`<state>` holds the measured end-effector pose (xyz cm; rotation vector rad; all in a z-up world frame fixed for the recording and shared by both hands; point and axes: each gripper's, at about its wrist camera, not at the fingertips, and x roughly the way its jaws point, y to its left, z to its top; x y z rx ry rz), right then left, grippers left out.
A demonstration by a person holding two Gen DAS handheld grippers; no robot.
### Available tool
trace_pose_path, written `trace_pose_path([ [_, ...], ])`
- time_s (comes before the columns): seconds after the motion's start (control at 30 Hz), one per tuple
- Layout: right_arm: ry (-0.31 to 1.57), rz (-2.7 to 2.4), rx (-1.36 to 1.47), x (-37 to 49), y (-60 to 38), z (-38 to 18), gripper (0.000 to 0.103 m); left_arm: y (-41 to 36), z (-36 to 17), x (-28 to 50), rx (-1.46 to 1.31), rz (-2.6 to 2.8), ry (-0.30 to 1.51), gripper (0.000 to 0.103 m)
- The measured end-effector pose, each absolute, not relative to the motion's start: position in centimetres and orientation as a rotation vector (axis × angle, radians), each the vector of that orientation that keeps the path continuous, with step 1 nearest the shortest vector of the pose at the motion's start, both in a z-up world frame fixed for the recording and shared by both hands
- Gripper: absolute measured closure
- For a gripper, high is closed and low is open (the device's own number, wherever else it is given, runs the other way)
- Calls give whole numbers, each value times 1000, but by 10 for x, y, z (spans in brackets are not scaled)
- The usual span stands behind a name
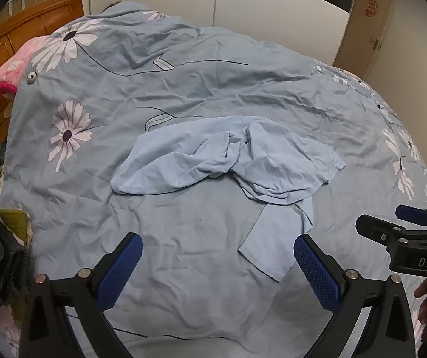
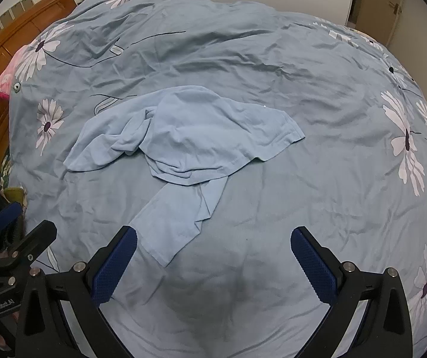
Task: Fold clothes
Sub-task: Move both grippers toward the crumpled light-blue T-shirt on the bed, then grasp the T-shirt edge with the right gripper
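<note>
We're hovering both tools over the bed w/ nothing gripped: the left gripper (image 1: 218,253) is showing its blue pads spread wide and empty, and the right gripper (image 2: 213,249) is spread wide and empty too. So, as we judge it, we're at the very start — the garment needs flattening before any fold.

The light blue T-shirt (image 1: 228,158) is lying crumpled near the middle of the floral duvet (image 1: 183,83), at about 12 o'clock from the left gripper and 11 o'clock from the right one. A loose flap, prob. a sleeve (image 2: 171,223), is trailing toward us; in the right wrist view its end is lying just beside the right gripper's left pad (image 2: 115,265), but not touching that we can tell.

To do this step well, we're thinking:
- pick two well-separated edges, not the bunched middle, e.g. the hemmed corner at 2 o'clock of the pile and the rounded edge at 9 o'clock
- pinch one fabric layer only, avoiding the duvet, since both are nearly the same blue and easy to confuse
- lift, pull apart, lay flat.

Look of the shirt: thin, soft knit, heavily wrinkled, twisted into a knot-like bunch at its centre, stitched hem visible on the right side. Collar isn't identifiable from here.
</note>
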<state>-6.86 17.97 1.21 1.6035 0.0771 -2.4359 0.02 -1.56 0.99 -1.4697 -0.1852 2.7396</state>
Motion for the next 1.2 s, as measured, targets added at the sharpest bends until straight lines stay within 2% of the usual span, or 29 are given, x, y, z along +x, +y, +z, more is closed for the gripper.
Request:
trace_pose_path([
  [0.57,101,-2382,1631,-102,164,-20,0,-31,-10,-20,-1501,2737,-222,0],
  [0.77,-136,-2361,1662,-131,183,-40,0,-43,-19,-20,-1525,2737,-234,0],
  [0.97,-379,-2368,1705,-163,218,-57,1,-54,-30,-15,-1597,2765,-98,0],
  [1.1,-505,-2368,1721,-188,232,-69,14,-68,-34,-13,-1633,2826,-85,0],
  [1.17,-636,-2353,1758,-199,243,-81,25,-75,-35,-16,-1650,2825,-107,0],
  [1.2,-715,-2336,1780,-203,249,-89,34,-79,-35,-17,-1659,2821,-118,0],
])
